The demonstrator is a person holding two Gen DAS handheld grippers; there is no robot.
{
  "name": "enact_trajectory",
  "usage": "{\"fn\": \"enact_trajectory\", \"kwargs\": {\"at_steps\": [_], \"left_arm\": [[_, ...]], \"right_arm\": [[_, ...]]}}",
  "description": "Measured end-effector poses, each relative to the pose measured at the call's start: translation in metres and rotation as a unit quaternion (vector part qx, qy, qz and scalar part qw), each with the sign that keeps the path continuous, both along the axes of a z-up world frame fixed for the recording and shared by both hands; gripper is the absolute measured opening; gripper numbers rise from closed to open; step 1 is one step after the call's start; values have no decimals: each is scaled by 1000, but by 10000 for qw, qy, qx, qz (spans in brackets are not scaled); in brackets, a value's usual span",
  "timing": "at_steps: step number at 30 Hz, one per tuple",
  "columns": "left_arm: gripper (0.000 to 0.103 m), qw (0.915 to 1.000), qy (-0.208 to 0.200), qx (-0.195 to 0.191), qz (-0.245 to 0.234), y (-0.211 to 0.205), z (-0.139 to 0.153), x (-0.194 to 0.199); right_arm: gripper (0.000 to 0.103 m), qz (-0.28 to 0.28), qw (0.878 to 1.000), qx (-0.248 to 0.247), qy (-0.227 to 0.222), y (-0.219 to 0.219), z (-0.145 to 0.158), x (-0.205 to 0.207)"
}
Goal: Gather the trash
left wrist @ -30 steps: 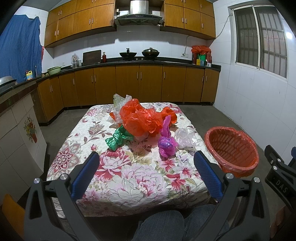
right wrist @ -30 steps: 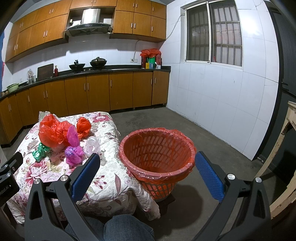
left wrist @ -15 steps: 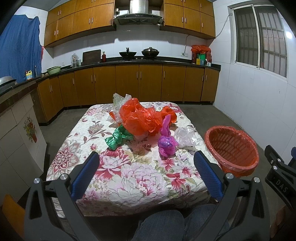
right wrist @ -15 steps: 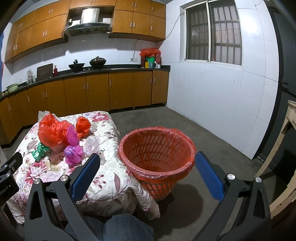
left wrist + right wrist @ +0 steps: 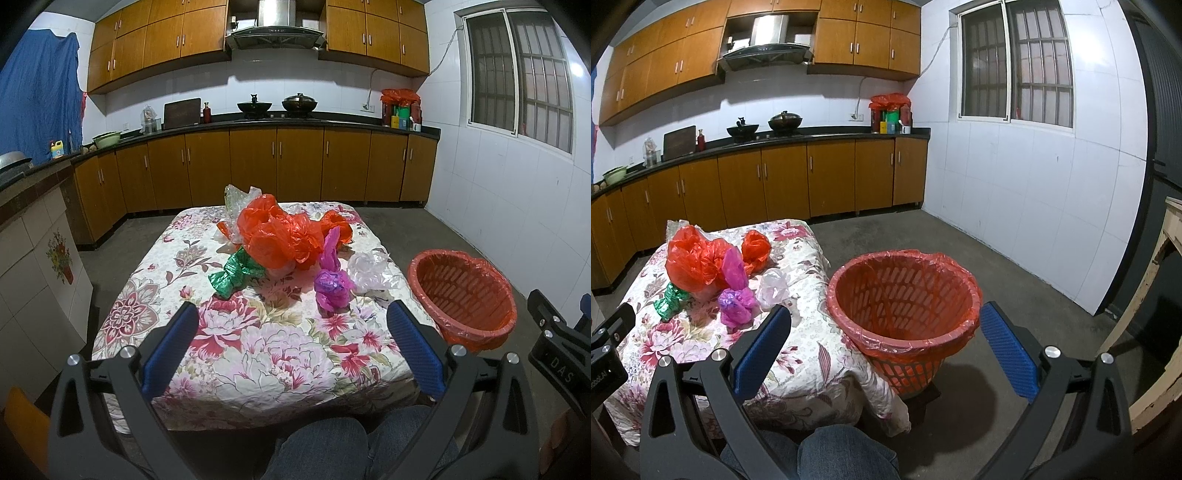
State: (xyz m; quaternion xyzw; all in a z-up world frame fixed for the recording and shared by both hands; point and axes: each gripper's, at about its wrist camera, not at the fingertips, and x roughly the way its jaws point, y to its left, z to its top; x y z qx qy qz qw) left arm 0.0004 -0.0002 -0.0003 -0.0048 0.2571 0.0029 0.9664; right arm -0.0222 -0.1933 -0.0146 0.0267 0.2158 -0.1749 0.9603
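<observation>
- Bags on surface (image 5: 258,354): two orange, one green (image 5: 236,275), one purple (image 5: 332,284), two clear.
- One basket (image 5: 905,295), mouth up.
- Both hand-held grippers, left (image 5: 291,343) and right (image 5: 886,347), wide, empty.

Little can be read. In the left wrist view, white letters "DAS" stand on the black body of the right gripper (image 5: 559,363) at the right edge. In the right wrist view, the left gripper (image 5: 605,363) at the left edge bears white letters cut off by the frame, seemingly "obotAI". The labels on the counter bottles are too small to read.
</observation>
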Motion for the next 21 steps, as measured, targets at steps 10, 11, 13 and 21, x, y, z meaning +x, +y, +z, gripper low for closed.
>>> {"fn": "enact_trajectory", "kwargs": {"at_steps": [10,11,13,21], "left_arm": [[99,10000,6,2,-1,0,0,0],[99,10000,5,3,-2,0,0,0],[99,10000,8,1,0,0,0,0],[99,10000,17,6,15,0,0,0]], "right_arm": [[101,0,10000,6,4,-1,-1,0],[101,0,10000,8,6,-1,-1,1],[101,-1,10000,10,7,-1,-1,1],[101,-2,10000,23,11,-2,-2,2]]}}
